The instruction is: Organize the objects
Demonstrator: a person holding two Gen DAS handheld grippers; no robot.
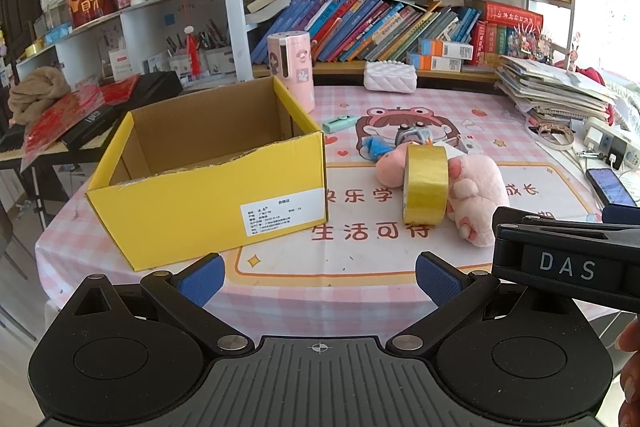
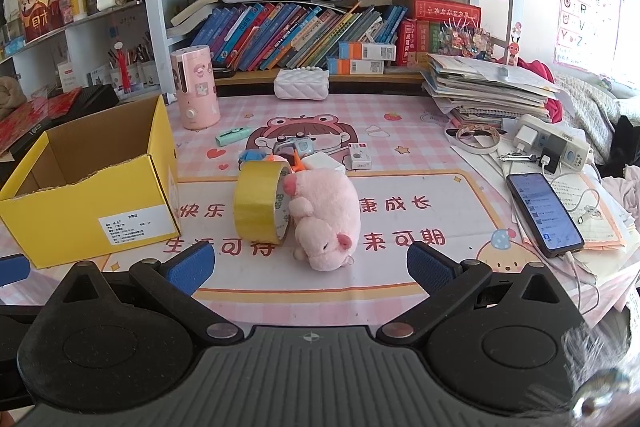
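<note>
Blue ribbed fingers (image 2: pixel 190 268) spread, fuzzy plush pig (image 2: pixel 325 217), glossy tape ring (image 2: pixel 260 207)

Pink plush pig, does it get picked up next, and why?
Probably yes: ease the open right gripper forward onto the pink plush pig. It lies straight ahead, leaning against the upright gold tape roll, and the yellow cardboard box looks empty.

Glossy gold tape roll (image 2: pixel 258 205); fuzzy pink plush pig (image 2: pixel 326 217); matt yellow cardboard box (image 1: pixel 208 187), ragged brown rim; smooth printed cloth on tabletop (image 2: pixel 400 147); textured blue pads (image 2: pixel 430 269) on matt black plastic tongs.
</note>
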